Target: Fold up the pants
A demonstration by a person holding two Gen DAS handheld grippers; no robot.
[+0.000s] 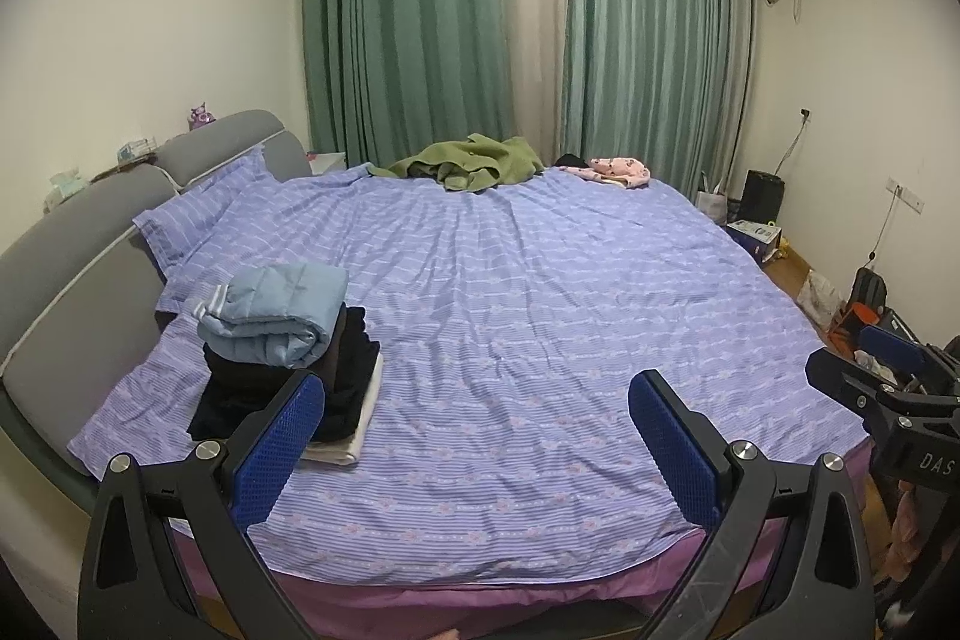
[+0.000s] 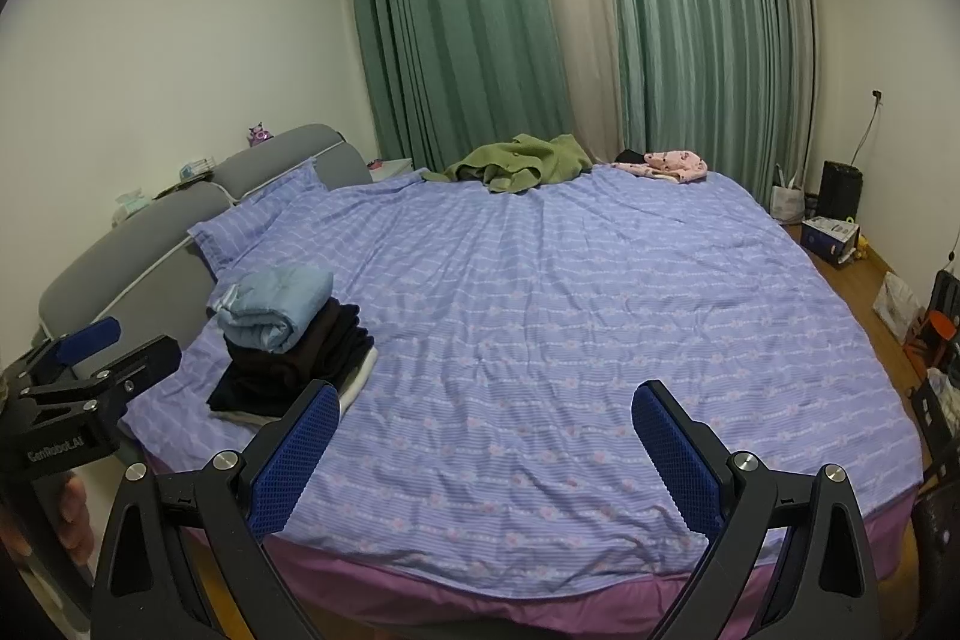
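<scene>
Left gripper (image 1: pixel 477 427) and right gripper (image 2: pixel 486 436): jaws spread wide, holding nothing, poised over the near edge of the bed (image 2: pixel 540 316). Beyond the left jaw, a stack (image 1: pixel 288 370) of folded garments. No unfolded pants identifiable; candidates are the green heap (image 2: pixel 522 166) and pink garment (image 2: pixel 672 165) at the far edge. Judged soft, light and limp; best pinched at the waistband corners, one per gripper.
</scene>
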